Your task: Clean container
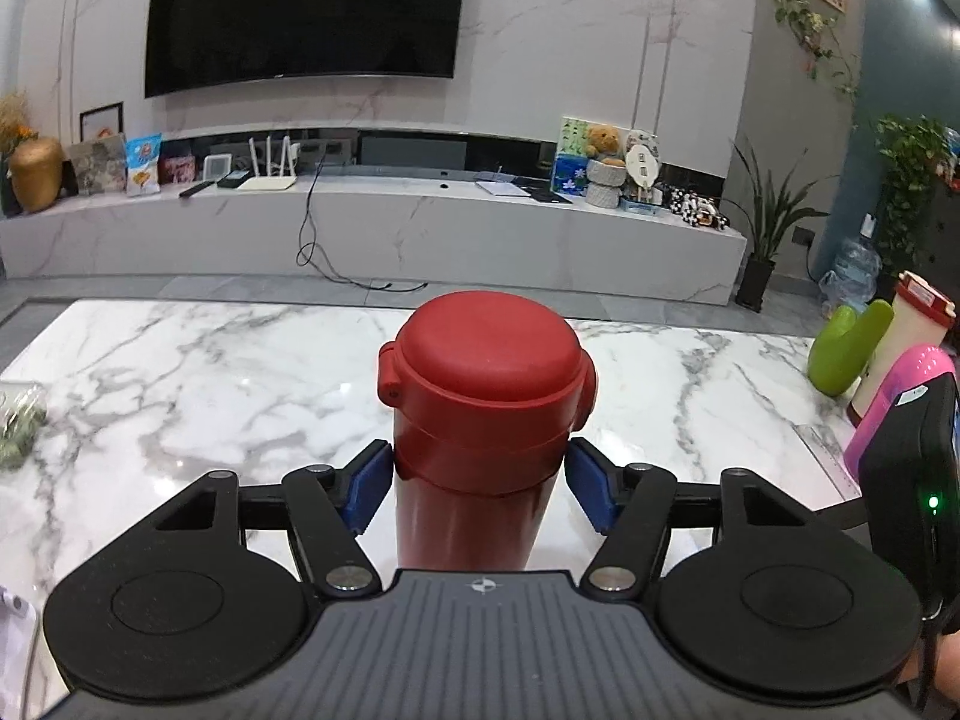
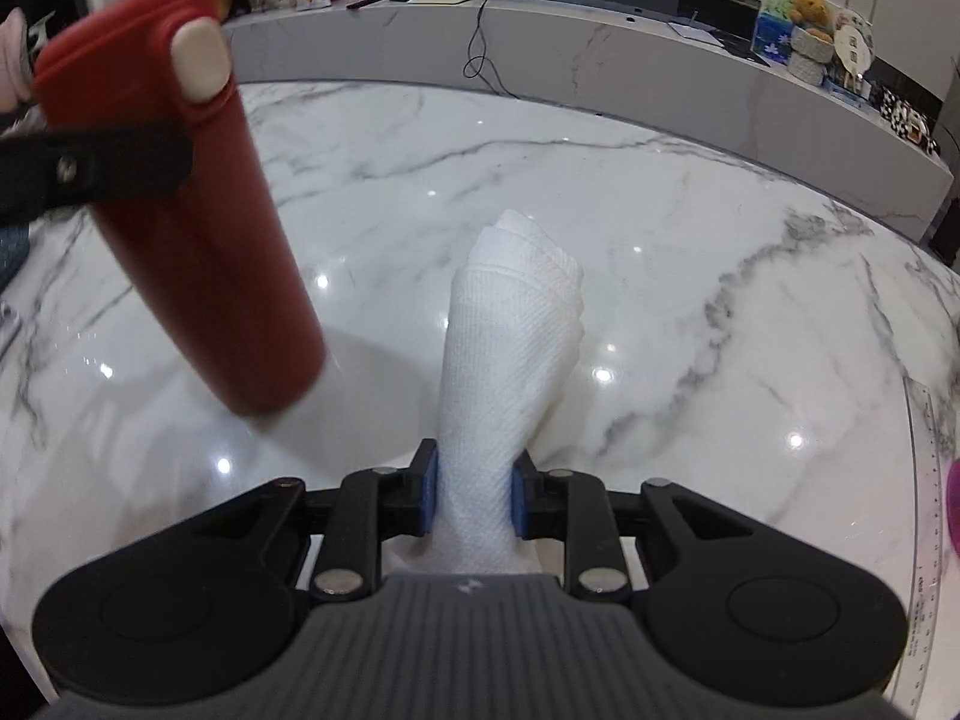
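Observation:
A red flask (image 1: 486,420) with its red lid on stands upright between the blue pads of my left gripper (image 1: 480,480), which is shut on it just below the lid. In the right wrist view the same red flask (image 2: 180,210) leans at the upper left, its base close to the white marble table (image 2: 660,240), with a black finger (image 2: 120,162) of the left gripper across it. My right gripper (image 2: 474,498) is shut on a folded white paper towel (image 2: 510,336), which sticks out ahead of the pads, to the right of the flask and apart from it.
At the table's right edge stand a green object (image 1: 846,348), a white jar with a red lid (image 1: 912,324) and a pink item (image 1: 900,396). A clear ruler (image 2: 924,510) lies at the right. A crumpled bag (image 1: 18,426) sits at the left edge.

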`<state>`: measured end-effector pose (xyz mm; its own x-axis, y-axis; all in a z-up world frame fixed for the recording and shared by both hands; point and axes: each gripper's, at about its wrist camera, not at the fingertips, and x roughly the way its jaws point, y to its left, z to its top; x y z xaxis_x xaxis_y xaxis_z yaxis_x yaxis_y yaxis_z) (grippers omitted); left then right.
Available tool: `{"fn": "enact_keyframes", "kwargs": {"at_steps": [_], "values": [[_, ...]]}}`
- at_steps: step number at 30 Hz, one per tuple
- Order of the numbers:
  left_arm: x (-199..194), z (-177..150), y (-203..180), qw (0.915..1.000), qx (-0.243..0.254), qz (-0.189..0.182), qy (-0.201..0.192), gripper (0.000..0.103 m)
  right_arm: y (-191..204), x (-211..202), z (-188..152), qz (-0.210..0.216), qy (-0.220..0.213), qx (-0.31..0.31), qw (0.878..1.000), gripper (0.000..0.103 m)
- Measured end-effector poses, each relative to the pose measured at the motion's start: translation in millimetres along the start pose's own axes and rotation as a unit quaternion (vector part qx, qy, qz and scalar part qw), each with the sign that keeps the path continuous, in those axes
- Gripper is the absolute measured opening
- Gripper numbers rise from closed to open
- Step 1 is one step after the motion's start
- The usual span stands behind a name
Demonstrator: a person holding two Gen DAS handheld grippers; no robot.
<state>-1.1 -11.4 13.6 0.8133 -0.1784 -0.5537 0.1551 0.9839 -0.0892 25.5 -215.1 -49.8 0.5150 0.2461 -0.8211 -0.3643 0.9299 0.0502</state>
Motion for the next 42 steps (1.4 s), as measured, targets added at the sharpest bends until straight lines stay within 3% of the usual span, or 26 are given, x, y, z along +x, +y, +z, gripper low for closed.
{"fn": "enact_keyframes", "kwargs": {"at_steps": [1, 5, 11, 13, 16, 20, 24, 35, 42], "values": [[0, 1, 1, 1.0000, 0.007, -0.005, 0.003, 0.061, -3, -1, -2, 0.001, 0.000, 0.000, 1.000, 0.029], [1, 7, 7, 0.9991, 0.025, -0.032, 0.015, 0.060, -11, -8, -6, -0.007, -0.009, 0.003, 1.000, 0.051], [-3, 7, 11, 0.9958, 0.058, -0.069, 0.018, 0.059, -24, -28, -7, -0.008, -0.067, 0.044, 0.997, 0.059], [-6, 5, 9, 0.9934, 0.073, -0.087, 0.017, 0.058, -30, -38, -5, 0.028, -0.105, 0.067, 0.992, 0.059], [-10, 4, 5, 0.9894, 0.088, -0.115, 0.014, 0.057, -35, -46, 1, 0.082, -0.124, 0.091, 0.985, 0.057], [-12, 2, -1, 0.9856, 0.102, -0.134, 0.012, 0.057, -28, -47, 3, 0.084, -0.121, 0.074, 0.986, 0.048], [-11, -1, -7, 0.9827, 0.113, -0.146, 0.013, 0.056, -31, -52, 2, 0.127, -0.140, 0.099, 0.977, 0.042], [-11, 0, -11, 0.9781, 0.144, -0.150, 0.001, 0.053, -25, -70, 4, 0.141, -0.190, 0.089, 0.968, 0.026], [-19, -3, 0, 0.9752, 0.155, -0.158, 0.003, 0.053, -17, -78, 3, 0.167, -0.194, 0.072, 0.964, 0.024]]}}
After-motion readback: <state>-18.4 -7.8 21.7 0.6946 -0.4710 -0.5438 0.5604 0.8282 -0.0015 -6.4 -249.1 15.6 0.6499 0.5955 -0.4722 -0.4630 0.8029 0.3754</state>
